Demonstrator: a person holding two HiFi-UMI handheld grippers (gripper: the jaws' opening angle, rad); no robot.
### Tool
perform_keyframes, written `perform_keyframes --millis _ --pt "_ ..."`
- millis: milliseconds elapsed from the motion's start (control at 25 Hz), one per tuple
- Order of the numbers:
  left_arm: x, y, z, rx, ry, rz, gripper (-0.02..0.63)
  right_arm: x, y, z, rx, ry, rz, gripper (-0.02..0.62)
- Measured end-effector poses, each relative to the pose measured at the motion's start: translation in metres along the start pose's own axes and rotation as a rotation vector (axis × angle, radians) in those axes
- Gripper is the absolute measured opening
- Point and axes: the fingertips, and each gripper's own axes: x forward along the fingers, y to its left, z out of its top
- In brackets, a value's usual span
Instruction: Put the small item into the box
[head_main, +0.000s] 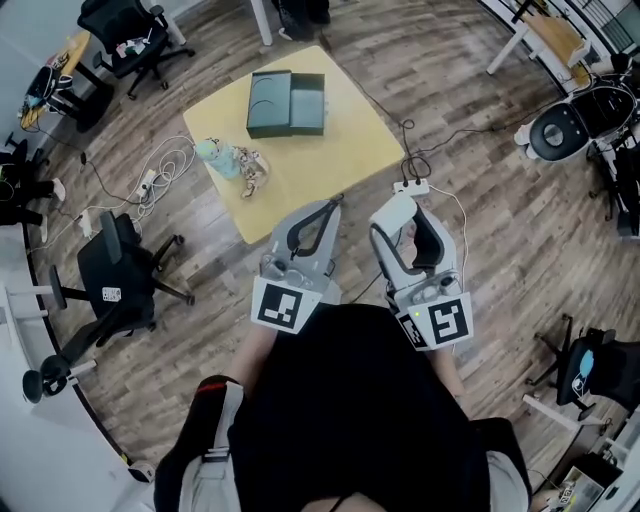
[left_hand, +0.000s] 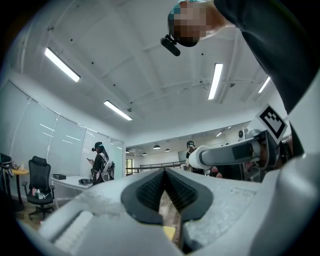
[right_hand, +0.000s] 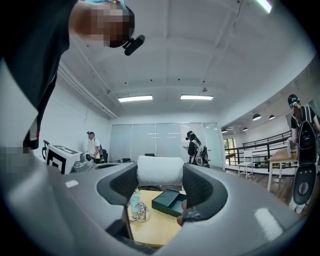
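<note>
A dark green box (head_main: 288, 104) lies open, lid beside tray, at the far side of the yellow table (head_main: 330, 170). It also shows in the right gripper view as the box (right_hand: 169, 201). A small pale-blue item with a patterned bundle (head_main: 232, 160) lies near the table's left edge, left of the box (right_hand: 136, 205). Both grippers hover level short of the table's near corner. My left gripper (head_main: 335, 203) has its jaws together with nothing between them (left_hand: 164, 172). My right gripper (head_main: 398, 212) is shut on a white soft block (right_hand: 160, 171) that spans its pads.
A black office chair (head_main: 115, 275) stands left of the table on the wood floor. Cables and a power strip (head_main: 150, 180) lie by the table's left side, and another strip (head_main: 411, 186) sits at its right. More chairs and desks ring the room, where people stand.
</note>
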Motion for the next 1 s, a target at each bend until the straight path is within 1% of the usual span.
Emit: perform_keyframes --millis 240,360,480,640,760,1000 --pt "0.023 0.042 -0.008 -0.009 -0.011 -0.002 0.002 0.048 -0.006 -0.003 -0.021 0.002 0.004 0.276" --pt "0.032 0.054 -0.009 -0.010 -0.025 -0.002 0.002 0.063 -0.011 -0.006 -0.022 0.006 0.004 0.277" --pt "0.037 0.064 -0.012 -0.006 -0.020 0.000 0.002 0.075 -0.013 -0.008 -0.019 0.013 0.009 0.278" --pt "0.039 0.075 -0.017 -0.029 -0.013 0.020 0.002 0.088 -0.013 -0.010 -0.028 0.023 0.023 0.278" --pt "0.039 0.084 -0.018 -0.022 -0.017 0.033 0.002 0.098 -0.013 -0.014 -0.028 0.034 0.036 0.278" --pt "0.045 0.103 -0.023 -0.023 -0.007 0.085 0.002 0.121 -0.017 -0.015 -0.039 0.036 0.088 0.278"
